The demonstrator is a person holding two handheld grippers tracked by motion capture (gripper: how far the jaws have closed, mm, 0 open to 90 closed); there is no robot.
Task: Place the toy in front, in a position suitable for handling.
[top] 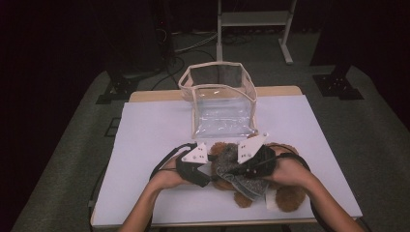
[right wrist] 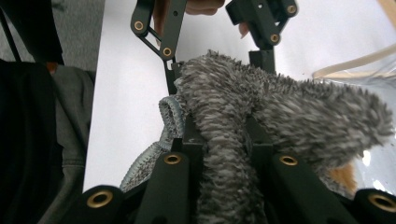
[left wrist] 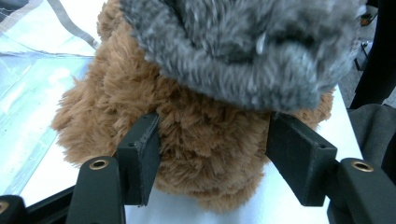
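Observation:
A brown plush bear lies near the front edge of the white-covered table, with a grey fuzzy garment over its middle. My left gripper comes in from the left and is shut on the bear; in the left gripper view its jaws press into the brown fur from both sides, under the grey garment. My right gripper comes from the right and is shut on the garment. In the right gripper view, a fold of grey pile is pinched between its jaws, with the left gripper beyond.
A clear plastic bag with beige trim stands open at the back middle of the table. Its clear wall lies just beside the bear. A metal stand is on the floor beyond the table.

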